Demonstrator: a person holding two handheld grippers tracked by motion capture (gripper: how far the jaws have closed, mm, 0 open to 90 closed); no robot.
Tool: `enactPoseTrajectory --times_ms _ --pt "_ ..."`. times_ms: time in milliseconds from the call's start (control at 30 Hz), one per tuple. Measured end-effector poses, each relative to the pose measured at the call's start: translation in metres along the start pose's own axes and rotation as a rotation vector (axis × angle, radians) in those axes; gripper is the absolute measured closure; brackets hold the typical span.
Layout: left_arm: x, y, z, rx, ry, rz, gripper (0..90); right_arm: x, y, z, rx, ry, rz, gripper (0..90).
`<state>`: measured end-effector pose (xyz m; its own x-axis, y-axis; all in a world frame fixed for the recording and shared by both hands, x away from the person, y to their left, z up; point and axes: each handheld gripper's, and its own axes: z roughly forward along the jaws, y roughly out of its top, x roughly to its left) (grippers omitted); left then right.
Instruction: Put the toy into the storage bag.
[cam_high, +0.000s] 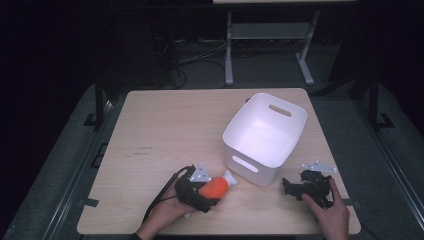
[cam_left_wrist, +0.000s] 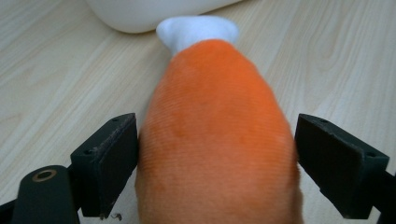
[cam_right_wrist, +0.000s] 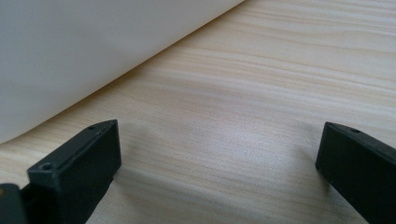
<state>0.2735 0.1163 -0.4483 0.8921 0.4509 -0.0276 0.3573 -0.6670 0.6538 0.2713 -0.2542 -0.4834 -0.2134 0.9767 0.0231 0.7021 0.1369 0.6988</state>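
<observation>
Straddling the orange plush toy (cam_left_wrist: 217, 140) — left gripper (cam_left_wrist: 217, 163), jaws apart.

A grey floor (cam_high: 60, 150) surrounds the light wooden surface (cam_high: 165, 130). Beyond its far edge, black cables (cam_high: 192, 57) trail across the floor beside the white legs (cam_high: 229, 50) of another table.

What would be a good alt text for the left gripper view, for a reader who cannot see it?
An orange plush toy with a white end lies between the two black jaws of the left tool; the left jaw touches it, the right stands slightly apart. Behind it, a white bin rests on the light wooden table.
</observation>
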Motion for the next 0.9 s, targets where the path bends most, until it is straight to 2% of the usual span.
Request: enactPoseTrajectory --times_ms 267,500,567,700,900 --pt "-0.0008 -0.0013 0.0044 0.013 0.002 -0.003 15.0 0.0 0.0 0.0 0.0 0.0 0.0 0.0" --pt "0.0007 -0.0022 0.0028 0.013 0.0 -0.004 22.8 0.0 0.0 0.0 0.0 0.0 0.0 0.0" --pt "0.0016 -0.0027 0.0017 0.01 -0.004 -0.011 28.9 0.0 0.0 0.0 0.0 0.0 0.0 0.0" --pt "0.0017 -0.0023 0.0002 0.01 -0.001 -0.007 34.0 0.0 0.0 0.0 0.0 0.0 0.0 0.0" --pt "0.0042 -0.0024 -0.0028 0.004 -0.015 -0.024 36.5 0.0 0.0 0.0 0.0 0.0 0.001 0.0"
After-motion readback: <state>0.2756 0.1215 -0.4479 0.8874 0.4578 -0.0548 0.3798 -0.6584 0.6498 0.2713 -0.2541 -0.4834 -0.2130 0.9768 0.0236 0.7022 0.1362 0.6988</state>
